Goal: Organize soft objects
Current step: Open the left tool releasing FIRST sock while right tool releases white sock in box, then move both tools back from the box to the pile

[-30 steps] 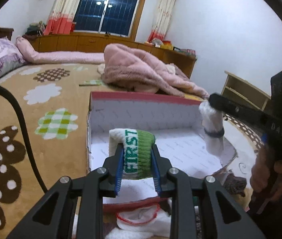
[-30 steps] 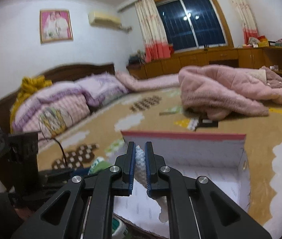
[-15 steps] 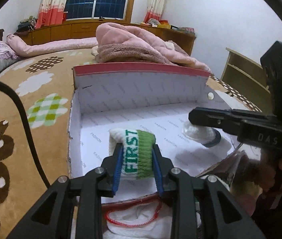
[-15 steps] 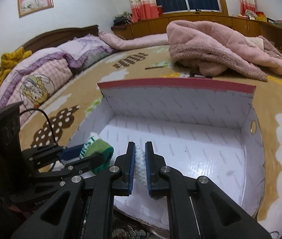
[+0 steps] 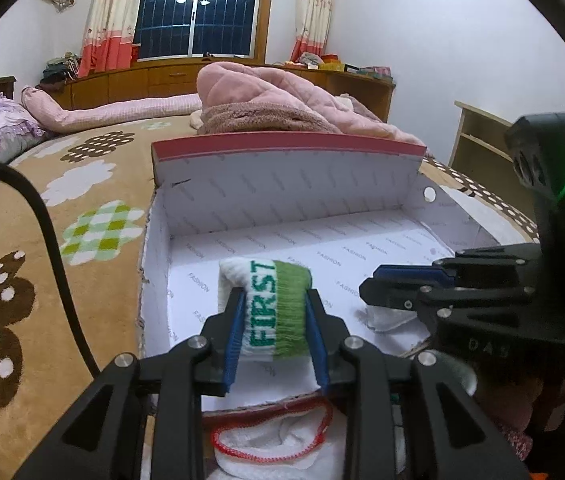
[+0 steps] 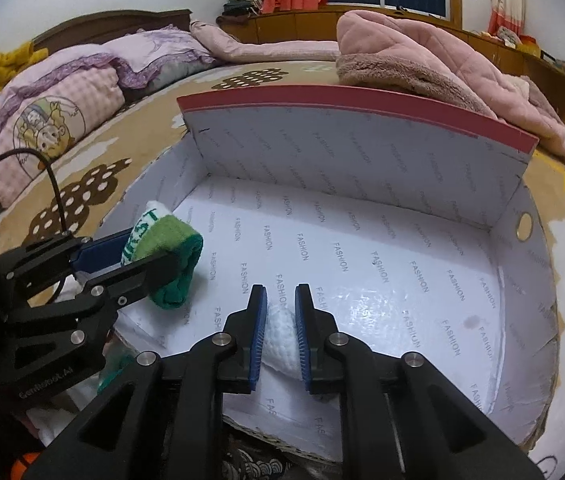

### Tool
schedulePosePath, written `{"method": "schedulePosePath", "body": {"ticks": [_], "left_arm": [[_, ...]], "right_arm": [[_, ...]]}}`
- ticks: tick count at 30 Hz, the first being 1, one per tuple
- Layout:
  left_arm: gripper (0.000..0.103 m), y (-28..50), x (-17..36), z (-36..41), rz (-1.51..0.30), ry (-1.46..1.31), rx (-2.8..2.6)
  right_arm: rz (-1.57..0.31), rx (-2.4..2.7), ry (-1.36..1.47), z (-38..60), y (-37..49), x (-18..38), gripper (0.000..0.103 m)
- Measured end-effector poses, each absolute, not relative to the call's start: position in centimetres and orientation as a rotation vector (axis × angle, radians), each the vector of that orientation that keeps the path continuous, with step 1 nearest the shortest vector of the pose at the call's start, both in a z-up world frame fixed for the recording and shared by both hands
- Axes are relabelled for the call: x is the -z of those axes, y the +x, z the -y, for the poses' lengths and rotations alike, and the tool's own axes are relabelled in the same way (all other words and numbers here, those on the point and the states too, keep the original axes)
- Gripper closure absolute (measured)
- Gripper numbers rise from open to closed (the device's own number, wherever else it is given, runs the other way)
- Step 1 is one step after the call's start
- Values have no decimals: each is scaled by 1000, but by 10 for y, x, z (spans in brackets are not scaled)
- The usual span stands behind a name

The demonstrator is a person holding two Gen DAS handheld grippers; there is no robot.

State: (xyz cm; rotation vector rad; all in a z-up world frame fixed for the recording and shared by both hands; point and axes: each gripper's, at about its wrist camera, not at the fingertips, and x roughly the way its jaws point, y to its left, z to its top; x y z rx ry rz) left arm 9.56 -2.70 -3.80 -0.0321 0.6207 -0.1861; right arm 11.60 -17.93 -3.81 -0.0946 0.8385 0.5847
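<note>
A white cardboard box with a red rim and an upright lid lies open on the bed; it also shows in the right wrist view. My left gripper is shut on a rolled white and green sock marked FIRST, held over the box's near left part; the sock also shows in the right wrist view. My right gripper has its fingers slightly parted around a white sock that rests on the box floor near the front edge. The white sock peeks out under the right gripper in the left wrist view.
More white socks, one with a red trim, lie just in front of the box. A pink quilt is heaped behind the box. Pillows lie at the bed's head on the left. A black cable crosses the brown patterned blanket.
Both grippers have come down and forward over the box. My right gripper has lowered the white sock onto the box floor and its fingers have parted a little. The left still grips the green sock.
</note>
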Motion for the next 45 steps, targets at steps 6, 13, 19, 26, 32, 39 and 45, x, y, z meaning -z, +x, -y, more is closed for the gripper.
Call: {"method": "schedulePosePath", "body": {"ticks": [6,13,19,26,32,39,45], "left_arm": [[54,99,39,23,-633,-46,158],[49,97,34,24,-632,-34,154],[25,94,24,19,-613,-55,159],[18,86,8,19,-566,-49,109],[18,78,-1,22,-543,-21,103],[18,66,-7,12,-559,-52,86],[16,47,-17,2,-545,-67,95]], "right_arm": [[-816,-576,-119,177,117,37,70],[-736,-585,-146,174,111,30,47],[-690,-570,-89,187,113,18,26],[-656,-599,-41,199,114,6,17],[-649,-609,-11,205,113,3,17],[-649,-598,-3,213,108,-1,17],[-638,-603,-7,217,93,-18,17]]}}
